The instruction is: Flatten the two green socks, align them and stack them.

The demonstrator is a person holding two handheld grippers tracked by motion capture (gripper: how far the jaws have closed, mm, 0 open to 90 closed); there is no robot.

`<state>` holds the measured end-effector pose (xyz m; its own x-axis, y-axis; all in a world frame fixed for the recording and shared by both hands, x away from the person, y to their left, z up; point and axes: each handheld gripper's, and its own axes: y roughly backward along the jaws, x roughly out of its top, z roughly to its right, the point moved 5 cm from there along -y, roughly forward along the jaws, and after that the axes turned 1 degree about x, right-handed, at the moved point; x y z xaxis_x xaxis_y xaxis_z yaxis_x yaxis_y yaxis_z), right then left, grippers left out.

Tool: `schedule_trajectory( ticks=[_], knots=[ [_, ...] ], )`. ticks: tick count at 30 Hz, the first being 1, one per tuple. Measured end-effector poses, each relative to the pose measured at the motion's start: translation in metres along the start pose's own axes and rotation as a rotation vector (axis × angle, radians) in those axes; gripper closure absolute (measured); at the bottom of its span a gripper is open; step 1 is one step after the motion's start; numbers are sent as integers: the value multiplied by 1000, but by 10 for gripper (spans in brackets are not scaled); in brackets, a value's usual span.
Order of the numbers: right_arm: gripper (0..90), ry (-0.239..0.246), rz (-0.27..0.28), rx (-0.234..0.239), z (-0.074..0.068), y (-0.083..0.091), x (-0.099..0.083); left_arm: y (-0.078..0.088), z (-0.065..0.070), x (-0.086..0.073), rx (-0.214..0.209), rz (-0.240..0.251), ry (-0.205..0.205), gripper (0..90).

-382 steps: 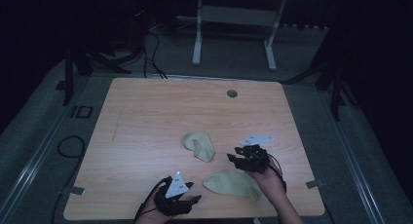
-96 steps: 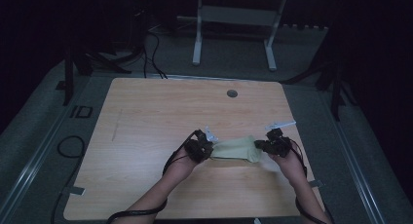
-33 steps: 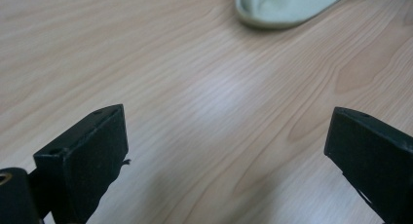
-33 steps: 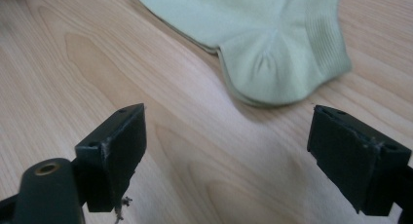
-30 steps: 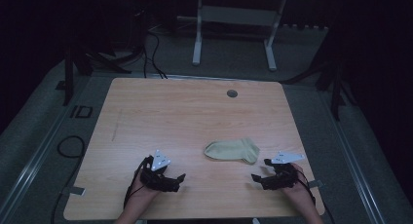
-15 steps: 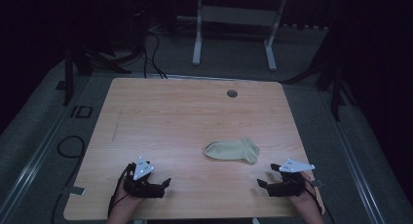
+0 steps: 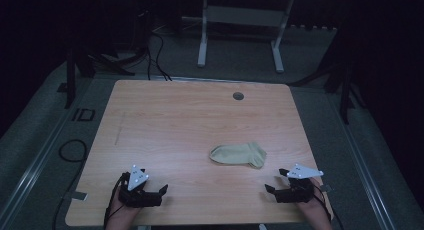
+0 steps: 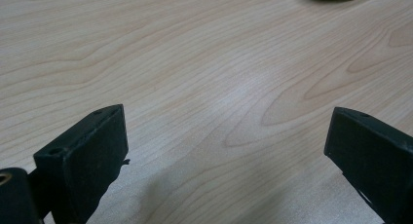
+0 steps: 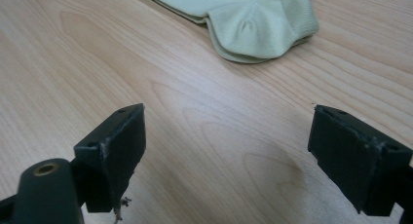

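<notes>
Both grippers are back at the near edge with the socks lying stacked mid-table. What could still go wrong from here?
1. The socks lie loose, one on the other; in the right gripper view the lower edge peeks out at the heel, so a nudge could unstack them.
2. The right gripper rests open close to the heel end; a careless sweep forward might drag the pair.
3. The left gripper, also open, sits near the table edge, where its trailing cable might snag.

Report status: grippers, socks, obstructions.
Left gripper open, empty, near table edge. Right gripper open, empty. Stacked socks lie flat on table, untouched. Nothing in the way.
</notes>
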<state>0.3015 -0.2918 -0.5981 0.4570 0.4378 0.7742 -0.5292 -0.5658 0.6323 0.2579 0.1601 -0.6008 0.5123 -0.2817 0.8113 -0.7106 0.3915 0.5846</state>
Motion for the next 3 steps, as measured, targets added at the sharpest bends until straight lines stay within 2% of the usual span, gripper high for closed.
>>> schedule_trajectory(
  ticks=[3],
  knots=[
    [138, 3, 1, 2, -1, -1, 0, -1, 1, 0, -2, 0, -6, 20]
  ],
)
